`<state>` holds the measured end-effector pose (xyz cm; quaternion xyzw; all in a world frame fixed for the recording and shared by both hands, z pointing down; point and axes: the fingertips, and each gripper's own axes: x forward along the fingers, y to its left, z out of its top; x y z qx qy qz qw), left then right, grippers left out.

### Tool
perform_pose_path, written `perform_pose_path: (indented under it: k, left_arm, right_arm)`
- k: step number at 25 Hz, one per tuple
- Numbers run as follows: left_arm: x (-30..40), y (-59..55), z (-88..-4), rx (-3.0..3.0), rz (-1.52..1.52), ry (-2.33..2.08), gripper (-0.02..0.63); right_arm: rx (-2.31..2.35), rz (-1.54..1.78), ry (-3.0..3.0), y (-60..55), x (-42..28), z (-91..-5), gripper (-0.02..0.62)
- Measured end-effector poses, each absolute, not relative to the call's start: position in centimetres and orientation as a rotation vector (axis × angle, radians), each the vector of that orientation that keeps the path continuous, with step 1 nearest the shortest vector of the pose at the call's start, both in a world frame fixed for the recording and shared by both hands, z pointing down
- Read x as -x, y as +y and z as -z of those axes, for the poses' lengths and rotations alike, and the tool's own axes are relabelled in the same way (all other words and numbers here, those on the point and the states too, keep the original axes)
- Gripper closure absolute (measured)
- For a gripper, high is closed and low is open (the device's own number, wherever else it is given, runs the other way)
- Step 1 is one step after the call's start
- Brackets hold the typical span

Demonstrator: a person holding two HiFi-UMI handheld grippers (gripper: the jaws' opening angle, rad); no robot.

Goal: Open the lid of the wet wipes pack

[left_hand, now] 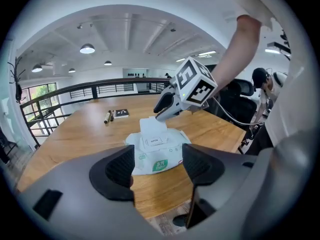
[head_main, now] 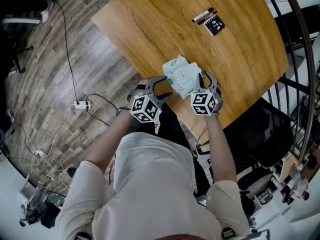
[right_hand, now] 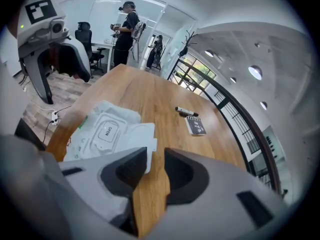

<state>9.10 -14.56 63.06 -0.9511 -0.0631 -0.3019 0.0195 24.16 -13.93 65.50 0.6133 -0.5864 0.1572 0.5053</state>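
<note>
Left-hand grey tong (left_hand: 158,156): spread wide, holding nothing, hovering short of soft white wet wipes pack (head_main: 182,76). Guessing it's there to steady it. Pack flat on light wooden table (head_main: 150,14) at near edge, easy reach for both. Moulded "OPEN" lid (right_hand: 106,132) lies down flat, so looks closed. Right-hand tong (right_hand: 156,154): narrowed to slim gap, wood visible through it, pack's end flap (right_hand: 140,139) brushing one pad, doesn't look pinched.

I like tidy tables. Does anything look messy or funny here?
A little. The wet wipes pack looks crumpled and lies slanted near the edge of the table. One white flap at its end sticks out, close to the right gripper. Nothing looks spilled or broken.
</note>
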Motion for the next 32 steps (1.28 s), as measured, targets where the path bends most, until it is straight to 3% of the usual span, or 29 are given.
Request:
perform_pose_path:
  k: [15,22,32]
  left_arm:
    - [-7.4,-14.3,-56.8,2.989,0.888,-0.181,0.35]
    - [-6.1,-13.3,-51.7,3.037,0.857,-0.093,0.431]
    - [-4.0,-7.4,-44.5,3.092,0.78,0.039,0.495]
  right_arm:
    - [-1.619,-0.359,-1.438,-11.5,-21.1,-56.6,0.492]
    - [-1.721,-0.411,-1.51,-8.3,-18.6,-49.7,0.493]
    - [-1.825,-0.353,-1.613,-1.0,-14.5,-42.2,0.515]
